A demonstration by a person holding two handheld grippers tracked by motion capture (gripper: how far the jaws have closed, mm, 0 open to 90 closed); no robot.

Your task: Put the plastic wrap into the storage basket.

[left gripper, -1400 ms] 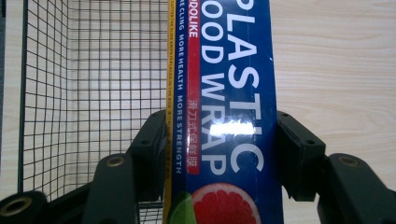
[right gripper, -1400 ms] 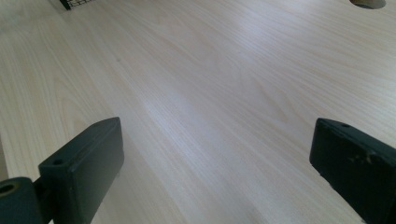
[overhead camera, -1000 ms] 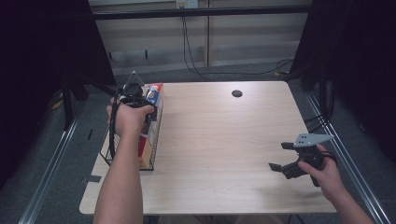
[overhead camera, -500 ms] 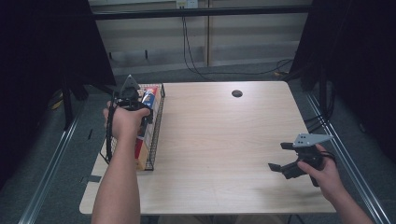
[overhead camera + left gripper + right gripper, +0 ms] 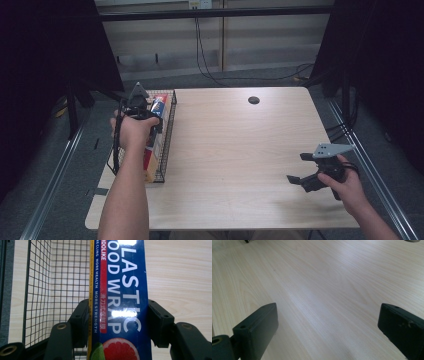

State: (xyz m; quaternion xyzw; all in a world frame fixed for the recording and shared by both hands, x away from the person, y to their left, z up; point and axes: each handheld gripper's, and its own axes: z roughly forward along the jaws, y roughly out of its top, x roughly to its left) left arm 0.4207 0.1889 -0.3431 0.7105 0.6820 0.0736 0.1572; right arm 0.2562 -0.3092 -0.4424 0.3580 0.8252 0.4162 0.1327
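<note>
Holding the plastic wrap box point(image 5: 120, 300) in my left gripper point(image 5: 145, 117), jaws clamped on its two long sides. In the left gripper view the box runs straight up between the jaws, blue face with white lettering toward the camera, and the wire basket point(image 5: 50, 290) lies to its left and behind, its mesh floor bare where I can see it. From the high view the gripper sits over the far part of the basket point(image 5: 167, 137), near the table's left edge. Against a second ago, my hand has travelled from mid-basket toward the far end, and the box has gone with it. Judgement: the box is being lifted or drawn out of the basket; whether its lower end is free of the mesh I cannot tell, since my hand and forearm cover it.

Centre of table point(image 5: 240, 150): bare wood, room to set the box down.

Right gripper point(image 5: 312, 175): jaws wide apart, nothing between them, resting low near the table's right front. No change in position over the last second.
</note>
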